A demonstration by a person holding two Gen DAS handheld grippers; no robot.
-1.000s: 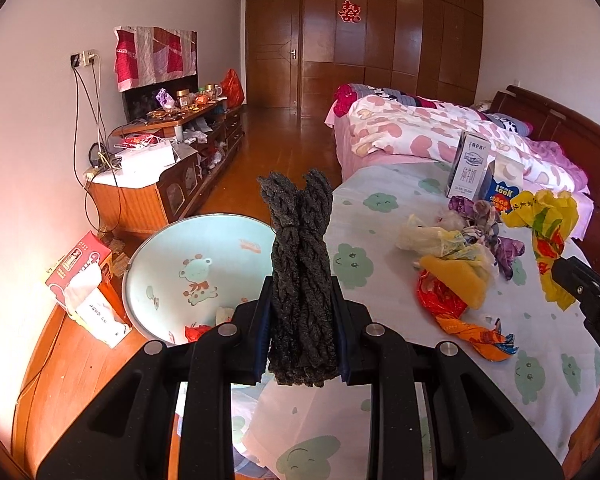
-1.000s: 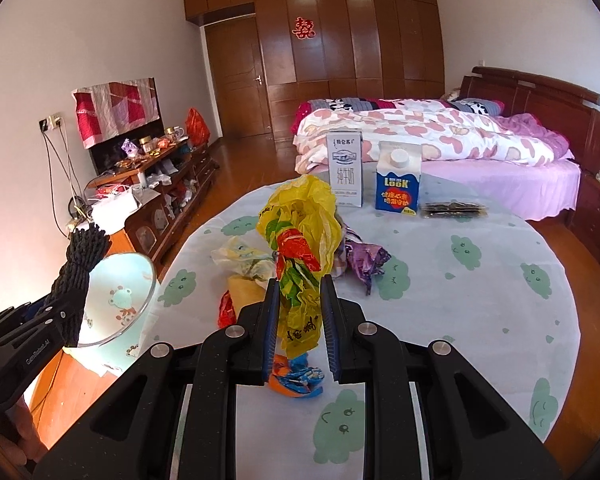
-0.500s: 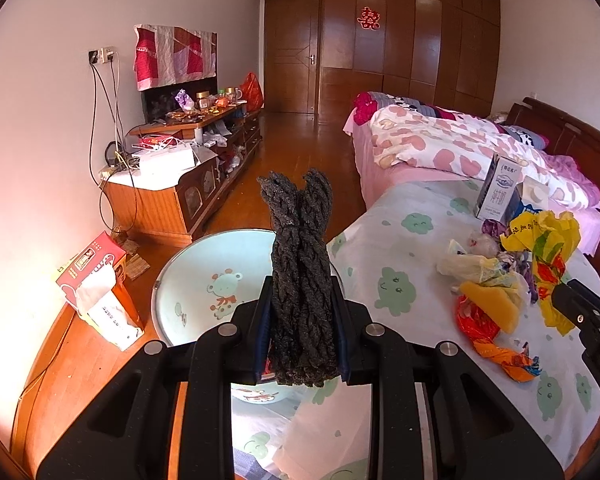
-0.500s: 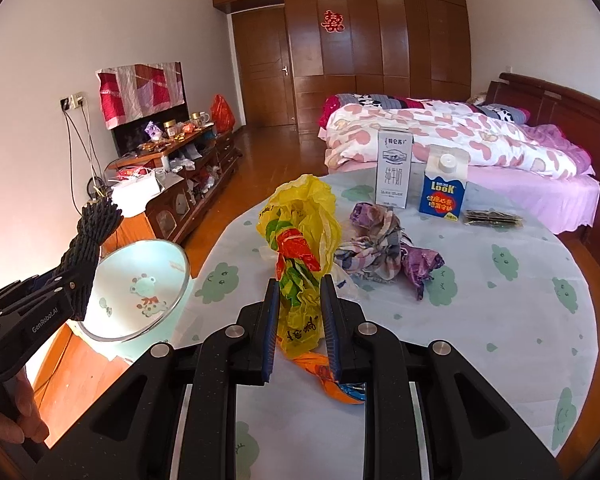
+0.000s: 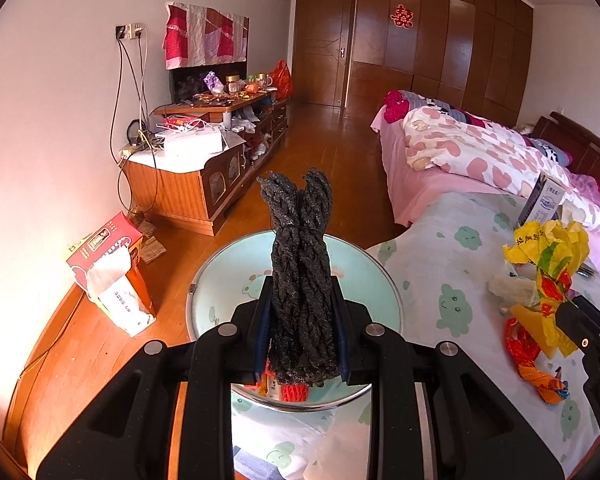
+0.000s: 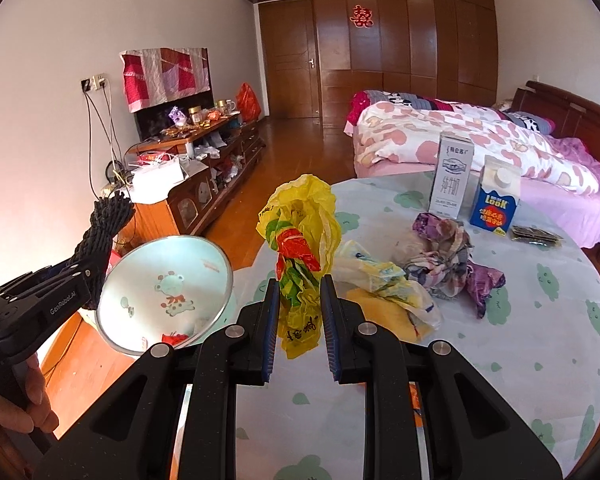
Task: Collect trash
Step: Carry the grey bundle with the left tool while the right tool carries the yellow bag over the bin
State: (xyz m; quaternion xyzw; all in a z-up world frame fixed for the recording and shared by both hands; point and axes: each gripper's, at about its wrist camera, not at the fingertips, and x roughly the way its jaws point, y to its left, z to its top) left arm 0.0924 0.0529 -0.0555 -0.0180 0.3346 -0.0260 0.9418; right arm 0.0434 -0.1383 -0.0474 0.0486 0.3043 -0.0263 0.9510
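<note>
**Both tools loaded, basin is next**

Left wrist view: the left tool [image 5: 300, 332] is clamped on a dark braided bundle [image 5: 300, 280], upright and held right over the basin [image 5: 372, 288], which sits at the desk [image 5: 460, 248] edge with some scraps already inside. I judge the next move is to part the jaws and drop it.

Right wrist view: the right tool [image 6: 300, 332] grips a yellow wrapper [image 6: 300, 248] above the desk; it must travel left to the basin [image 6: 160, 280]. More wrappers [image 6: 440, 260] lie on the desk.
</note>
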